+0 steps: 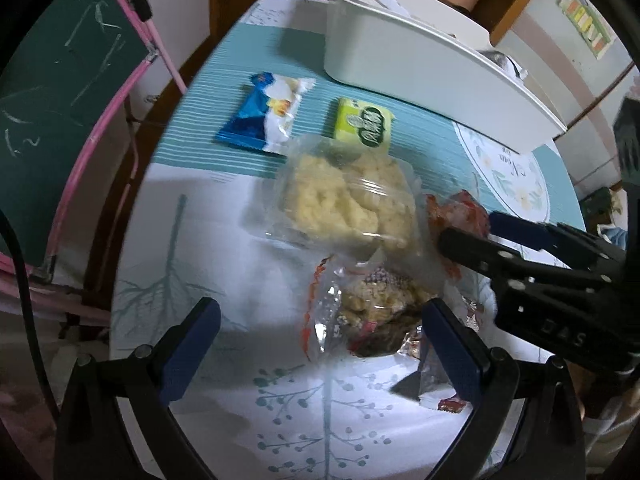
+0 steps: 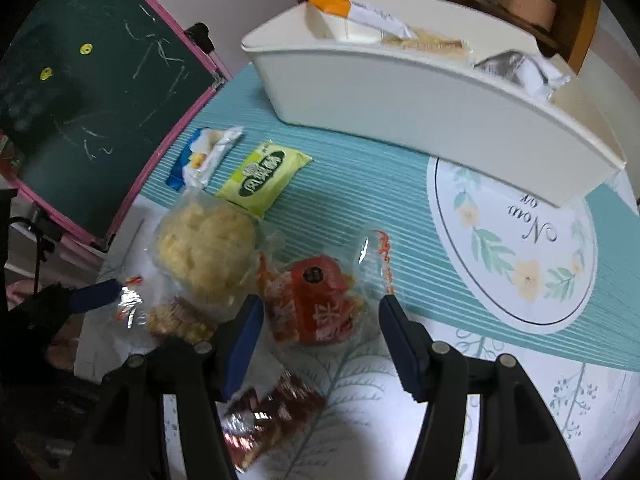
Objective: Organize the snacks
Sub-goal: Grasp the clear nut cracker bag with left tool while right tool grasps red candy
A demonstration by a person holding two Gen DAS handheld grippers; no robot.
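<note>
**Both grippers drop toward the snack pile**

The snacks still to be sorted lie in a loose heap at the middle of the worktop. A red crinkly packet [image 2: 316, 304] sits low in the right wrist view, straight ahead of the right gripper [image 2: 320, 344], whose jaws stand partly open on either side of it, holding nothing. Left of it lies a clear bag of pale puffed pieces [image 2: 206, 248]. The left gripper [image 1: 320, 344] hangs over a foil-edged clear packet [image 1: 372, 312], jaws spread wide and empty.

Further up the frame lie a flat yellow-green packet [image 2: 262, 178] and a blue-and-white wrapper [image 2: 208, 152], both glossy. Beyond them stands the white bin [image 2: 400, 96], smooth plastic, already holding several packets.

I judge this the reach before a pick. Next comes a close on slippery, crackling film, then a lift into the bin.
</note>
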